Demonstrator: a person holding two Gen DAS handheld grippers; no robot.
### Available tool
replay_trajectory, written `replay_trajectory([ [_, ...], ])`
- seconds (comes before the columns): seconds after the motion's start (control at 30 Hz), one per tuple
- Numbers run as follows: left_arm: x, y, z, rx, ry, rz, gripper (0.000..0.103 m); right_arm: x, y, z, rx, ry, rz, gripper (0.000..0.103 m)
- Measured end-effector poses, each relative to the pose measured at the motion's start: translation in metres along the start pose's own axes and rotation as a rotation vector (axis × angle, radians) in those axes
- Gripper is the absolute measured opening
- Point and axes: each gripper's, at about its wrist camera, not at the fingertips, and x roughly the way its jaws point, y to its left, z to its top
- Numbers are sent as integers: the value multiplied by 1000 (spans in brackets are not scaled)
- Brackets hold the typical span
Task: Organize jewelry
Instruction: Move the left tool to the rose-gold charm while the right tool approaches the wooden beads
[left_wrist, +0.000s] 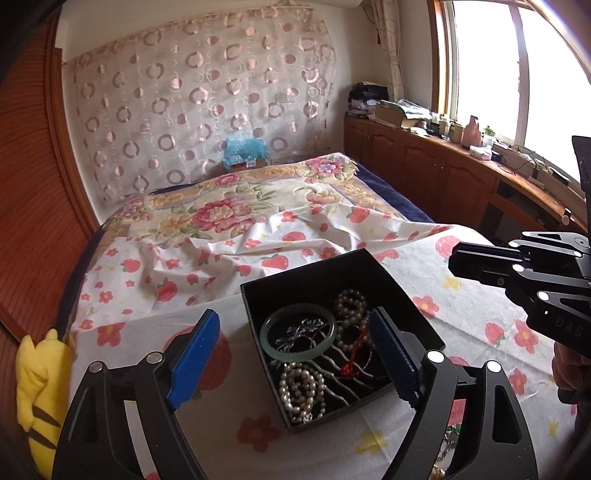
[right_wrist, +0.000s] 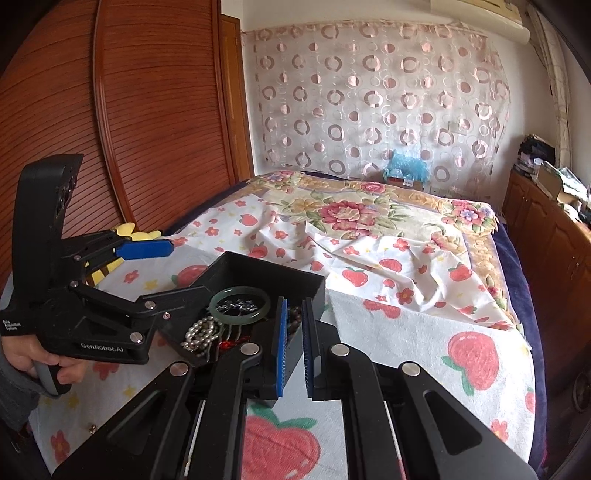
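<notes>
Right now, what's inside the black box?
Box: jade bangle over a brooch, pearl strands, red cord. Its base under them is hidden.

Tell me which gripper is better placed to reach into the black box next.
Left, probably. The left gripper is open wide, its fingers straddling the near left wall of the black box, right over the jade bangle. The right gripper is nearly closed at the box's near corner.

Strawberry-print sheet, floral blanket, yellow plush toy, circle-patterned curtain, wooden cabinets
</notes>
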Motion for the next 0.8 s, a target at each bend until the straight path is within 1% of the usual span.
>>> replay_trajectory([
  [0.13,-14,2,-7,-8,-9,14,91,-11,10,-10,-9,10,-3,9],
  [0.17,-20,3,-11,-13,-13,16,92,-13,12,-13,-11,13,-2,9],
  [0.2,-22,3,-13,-18,-14,14,92,-15,14,-18,-12,17,-2,12],
  [0.23,-26,4,-17,-24,-13,11,93,-18,17,-23,-13,23,-1,20],
  [0.3,-33,5,-26,-35,-7,9,93,-23,22,-35,-12,35,1,24],
  [0.53,-57,5,-63,-57,16,10,94,-34,35,-76,2,99,10,24],
  [0.8,-75,6,-104,-69,58,14,94,-30,59,-114,-23,185,25,24],
])
